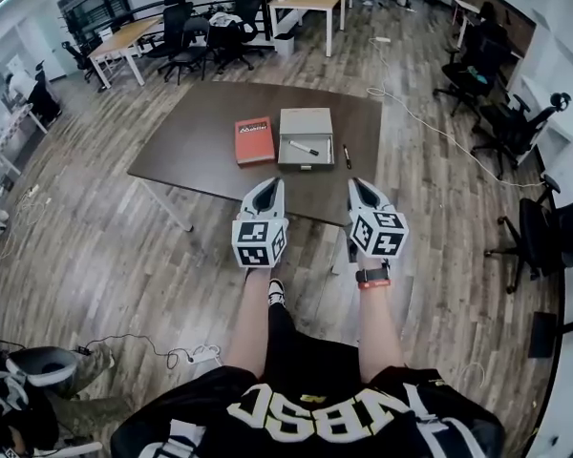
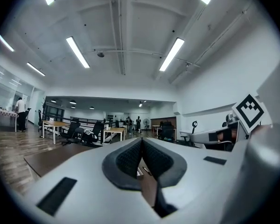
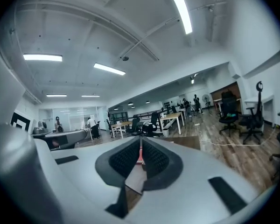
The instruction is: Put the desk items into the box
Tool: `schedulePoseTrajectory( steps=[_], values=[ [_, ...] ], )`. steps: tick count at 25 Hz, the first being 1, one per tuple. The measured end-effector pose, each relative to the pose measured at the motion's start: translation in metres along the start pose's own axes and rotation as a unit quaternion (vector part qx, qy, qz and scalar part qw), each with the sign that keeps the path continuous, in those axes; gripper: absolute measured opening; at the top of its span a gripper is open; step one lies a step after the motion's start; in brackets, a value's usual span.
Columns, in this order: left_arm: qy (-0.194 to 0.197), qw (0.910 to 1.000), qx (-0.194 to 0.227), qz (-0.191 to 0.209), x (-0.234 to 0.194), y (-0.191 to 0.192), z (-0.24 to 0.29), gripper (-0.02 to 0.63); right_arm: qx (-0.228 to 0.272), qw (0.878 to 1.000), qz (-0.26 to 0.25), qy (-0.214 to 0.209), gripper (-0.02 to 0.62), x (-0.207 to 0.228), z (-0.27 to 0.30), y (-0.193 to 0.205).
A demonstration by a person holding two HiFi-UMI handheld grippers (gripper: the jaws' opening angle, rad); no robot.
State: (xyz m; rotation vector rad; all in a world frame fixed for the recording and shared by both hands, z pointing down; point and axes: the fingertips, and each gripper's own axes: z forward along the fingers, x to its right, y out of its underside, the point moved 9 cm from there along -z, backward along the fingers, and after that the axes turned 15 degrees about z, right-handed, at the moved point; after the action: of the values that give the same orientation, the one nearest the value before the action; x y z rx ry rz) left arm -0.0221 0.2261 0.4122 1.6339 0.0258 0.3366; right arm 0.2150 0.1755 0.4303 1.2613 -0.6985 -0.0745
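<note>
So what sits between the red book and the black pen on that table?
The grey box, with a marker lying inside it; the head view shows this.

Even, cool light falls from ceiling strip lamps [image 2: 77, 52] above and ahead of my left gripper [image 2: 141, 140] and my right gripper [image 3: 141, 139]; the lamps themselves burn out to white glare. Shadows on the wooden floor [image 1: 95, 256] beside and ahead of both grippers are soft and faint, and the boards carry a pale sheen. All three views bow strongly toward their edges, and both gripper views darken to black corners. My grippers' pale shells, nearest the lens, are blurred; the room beyond them is sharper.
</note>
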Motion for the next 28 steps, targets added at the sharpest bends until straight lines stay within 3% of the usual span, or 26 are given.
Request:
schedulePoseTrajectory(
  steps=[7, 13, 22, 28],
  values=[
    [0.021, 0.9996, 0.012, -0.013, -0.055, 0.015, 0.088, 0.015, -0.073, 0.997, -0.001, -0.018, 0.021, -0.001, 0.101, -0.012],
    [0.036, 0.9987, 0.019, -0.03, -0.118, 0.023, 0.155, 0.015, -0.079, 0.997, 0.008, -0.015, 0.021, -0.009, 0.183, -0.021],
    [0.076, 0.9958, -0.007, -0.05, -0.187, 0.07, 0.216, 0.015, -0.084, 0.996, 0.033, 0.016, 0.021, -0.018, 0.283, -0.013],
    [0.094, 0.9923, -0.037, -0.072, -0.201, 0.103, 0.242, 0.015, -0.109, 0.992, 0.042, 0.049, 0.021, -0.002, 0.312, 0.002]
  ],
)
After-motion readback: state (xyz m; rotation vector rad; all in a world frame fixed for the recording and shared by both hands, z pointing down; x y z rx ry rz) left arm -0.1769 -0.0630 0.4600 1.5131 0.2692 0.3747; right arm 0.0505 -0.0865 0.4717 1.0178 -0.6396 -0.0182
